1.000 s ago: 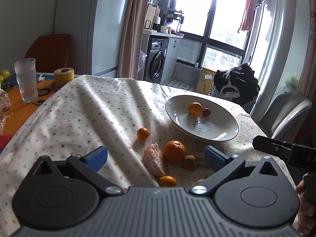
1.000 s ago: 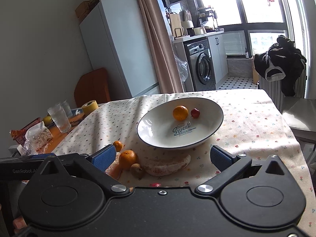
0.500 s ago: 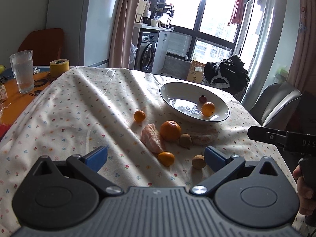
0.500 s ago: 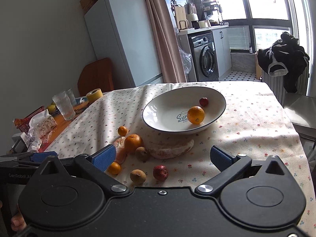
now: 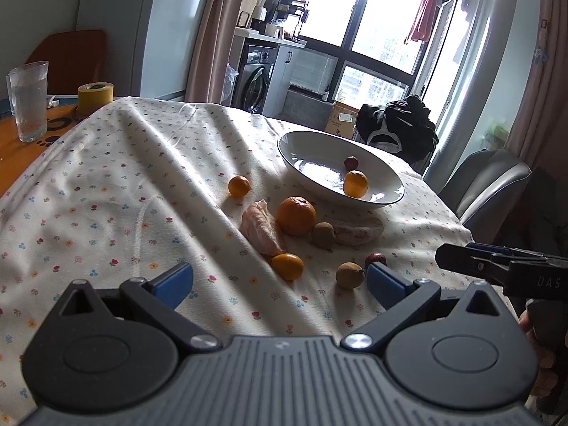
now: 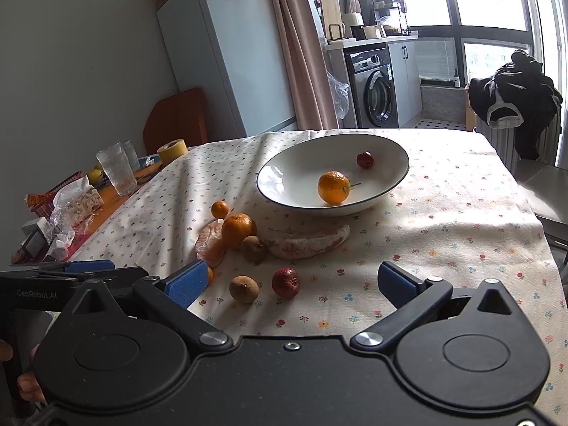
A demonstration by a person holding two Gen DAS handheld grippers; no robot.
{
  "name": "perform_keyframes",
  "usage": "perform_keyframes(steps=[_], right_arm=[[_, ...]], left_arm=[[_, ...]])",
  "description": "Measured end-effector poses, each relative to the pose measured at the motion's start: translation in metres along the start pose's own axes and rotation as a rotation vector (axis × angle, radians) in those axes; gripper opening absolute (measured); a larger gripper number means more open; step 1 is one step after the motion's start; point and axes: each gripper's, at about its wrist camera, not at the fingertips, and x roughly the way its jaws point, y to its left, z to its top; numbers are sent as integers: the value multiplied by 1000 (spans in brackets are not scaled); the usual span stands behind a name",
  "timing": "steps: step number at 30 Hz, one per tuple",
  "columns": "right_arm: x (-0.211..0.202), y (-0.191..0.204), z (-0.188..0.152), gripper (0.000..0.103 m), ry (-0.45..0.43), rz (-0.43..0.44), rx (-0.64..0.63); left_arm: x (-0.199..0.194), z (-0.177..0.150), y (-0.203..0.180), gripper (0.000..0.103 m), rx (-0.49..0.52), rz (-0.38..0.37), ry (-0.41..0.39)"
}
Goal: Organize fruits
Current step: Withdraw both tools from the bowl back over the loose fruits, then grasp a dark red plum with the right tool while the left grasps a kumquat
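"GenRobot.AI" is printed on the left gripper's body, seen at the left edge of the right wrist view; "DAS" shows on the right gripper's body in the left wrist view. The left gripper point(image 5: 279, 278) is spread wide and holds nothing, as is the right gripper point(image 6: 290, 279). Just ahead of the right gripper's fingers lie a brown longan point(image 6: 244, 288) and a red lychee point(image 6: 285, 282). Farther ahead sits the white bowl point(image 6: 284, 174), with a mandarin point(image 6: 333, 187) inside.
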Motion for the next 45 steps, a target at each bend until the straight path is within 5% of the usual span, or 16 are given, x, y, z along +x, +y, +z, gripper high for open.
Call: perform_keyframes(steps=[10,18,23,32,45], right_arm=[[13,0,-4,80,30,25,-6],[27,-2,-6,58,56,51,6],[35,-5,-8,48,77,65,15],[44,-9,-7,42,93,78,30],[60,-8,-7,37,116,82,26]], left_arm=[[15,1,-3,100,10,-24,-14],[32,1,-10,70,39,-32,5],[43,2,-11,62,41,-31,15],[58,5,-11,42,40,-16,18],[75,0,-10,40,57,15,55]])
